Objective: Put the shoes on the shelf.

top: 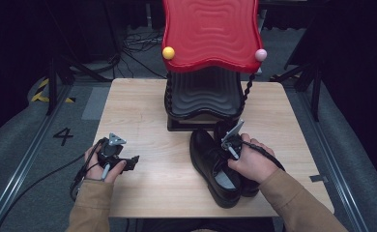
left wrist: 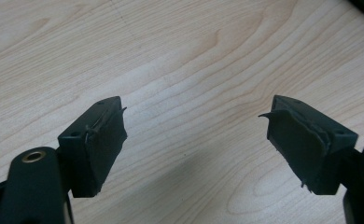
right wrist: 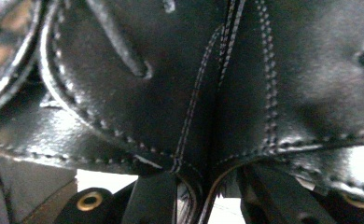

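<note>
My right tool (top: 231, 141) clamps the touching inner walls of two black shoes (top: 214, 166) on the desk (top: 143, 116) before the rack (top: 203, 94). A shallow grip could drop one. Left tool (top: 128, 162) idles, jaws apart.

Parted tongs (left wrist: 195, 140) over wooden table (left wrist: 180, 51)

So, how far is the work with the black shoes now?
Done: both black shoes stand side by side on the wooden table, in front of the shoe rack. In hand: the right gripper pinches their inner edges together, as the right gripper view shows. The left gripper waits open over bare wood. Left: probably lifting the pair onto the rack's black shelf.
</note>
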### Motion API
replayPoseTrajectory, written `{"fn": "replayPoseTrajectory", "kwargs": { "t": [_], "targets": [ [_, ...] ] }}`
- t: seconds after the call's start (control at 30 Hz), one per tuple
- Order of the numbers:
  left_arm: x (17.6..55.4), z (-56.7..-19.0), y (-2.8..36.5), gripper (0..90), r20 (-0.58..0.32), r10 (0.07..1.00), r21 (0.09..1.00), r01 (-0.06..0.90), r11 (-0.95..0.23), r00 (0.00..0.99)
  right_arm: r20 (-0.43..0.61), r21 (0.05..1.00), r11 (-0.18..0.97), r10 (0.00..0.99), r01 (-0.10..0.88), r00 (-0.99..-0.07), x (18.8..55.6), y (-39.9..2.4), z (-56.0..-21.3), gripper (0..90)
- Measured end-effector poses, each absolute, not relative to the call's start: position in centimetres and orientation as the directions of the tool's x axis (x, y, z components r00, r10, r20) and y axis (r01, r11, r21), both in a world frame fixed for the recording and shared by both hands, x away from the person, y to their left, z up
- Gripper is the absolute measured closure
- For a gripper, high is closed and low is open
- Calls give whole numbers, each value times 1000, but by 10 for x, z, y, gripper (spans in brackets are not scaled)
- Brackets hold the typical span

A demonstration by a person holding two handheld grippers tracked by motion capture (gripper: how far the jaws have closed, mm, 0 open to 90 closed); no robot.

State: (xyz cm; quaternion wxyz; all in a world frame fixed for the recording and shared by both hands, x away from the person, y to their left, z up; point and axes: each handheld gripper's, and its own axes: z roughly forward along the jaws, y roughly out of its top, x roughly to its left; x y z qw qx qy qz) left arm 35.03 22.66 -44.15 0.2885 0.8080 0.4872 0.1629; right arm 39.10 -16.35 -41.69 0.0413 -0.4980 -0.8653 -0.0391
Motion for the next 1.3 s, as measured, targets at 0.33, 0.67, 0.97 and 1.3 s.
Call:
{"fn": "replayPoseTrajectory", "kwargs": {
  "t": [0.33,0.67,0.97,1.3],
  "targets": [
    [353,-440,229,198,-30,883,636,690,-346,469,180,33,426,887,904,-425,390,-174,-405,823],
    [350,-437,233,198,-34,890,644,691,-329,456,236,45,484,845,874,-480,370,-180,-359,823],
    [349,-435,235,199,-33,889,645,689,-330,457,240,61,505,830,861,-504,356,-190,-312,822],
    [348,-434,236,199,-35,890,653,685,-324,454,253,64,533,809,844,-530,347,-197,-266,820]
  ]
}}
